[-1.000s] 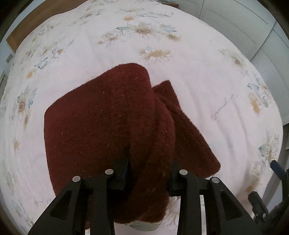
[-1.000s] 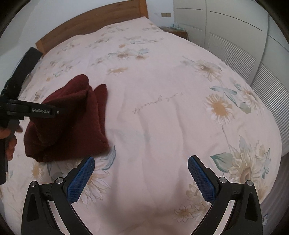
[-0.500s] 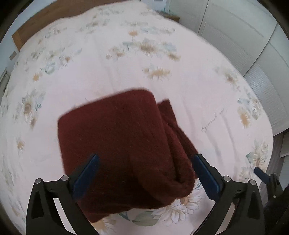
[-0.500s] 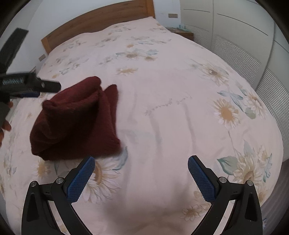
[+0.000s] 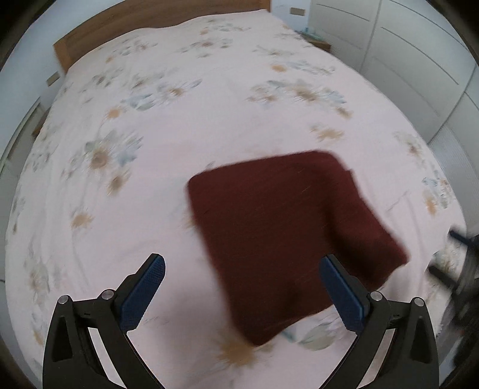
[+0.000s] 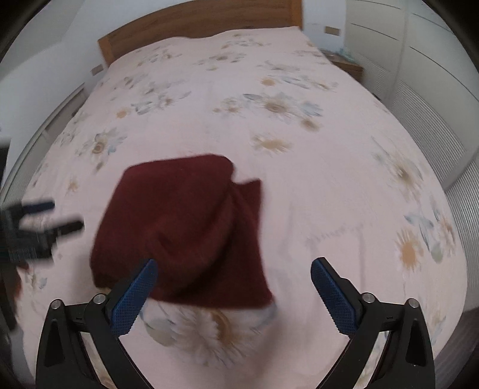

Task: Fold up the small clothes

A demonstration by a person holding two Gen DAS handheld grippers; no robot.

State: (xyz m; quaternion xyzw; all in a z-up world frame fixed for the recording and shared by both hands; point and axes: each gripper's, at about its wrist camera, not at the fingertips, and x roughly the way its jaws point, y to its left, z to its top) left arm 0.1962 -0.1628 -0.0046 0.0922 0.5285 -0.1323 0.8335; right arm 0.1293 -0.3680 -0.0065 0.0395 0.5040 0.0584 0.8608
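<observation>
Left wrist view: the left gripper (image 5: 241, 288) is released, its jaws spread wide with nothing between the blue pads (image 5: 143, 294). The folded dark red garment (image 5: 287, 236) lies flat on the floral bedsheet (image 5: 149, 185), ahead of the gripper and offset toward its right finger; the right finger overlaps the garment's near edge in this view, but no pad presses on the cloth. The garment shows a squared fold with a second layer protruding along its right side. At the right margin the right gripper (image 5: 455, 257) appears as a dark, blurred shape.

Right wrist view: the right gripper (image 6: 232, 282) is likewise released. Its jaws have just been closing slightly, with bare bedsheet (image 6: 299, 194) between the pads and no item gripped. The garment (image 6: 182, 227) lies ahead and to the left; its near left corner sits behind the left finger tip (image 6: 140, 284), and contact cannot be confirmed. The left gripper (image 6: 42, 221) is visible, blurred, at the left margin, beside the garment and apart from it.

A faint script line is printed on the bedsheet to the right of the garment (image 6: 338, 233); motion blur makes it unreadable. A wooden headboard (image 6: 194, 27) stands at the far end of the bed.
</observation>
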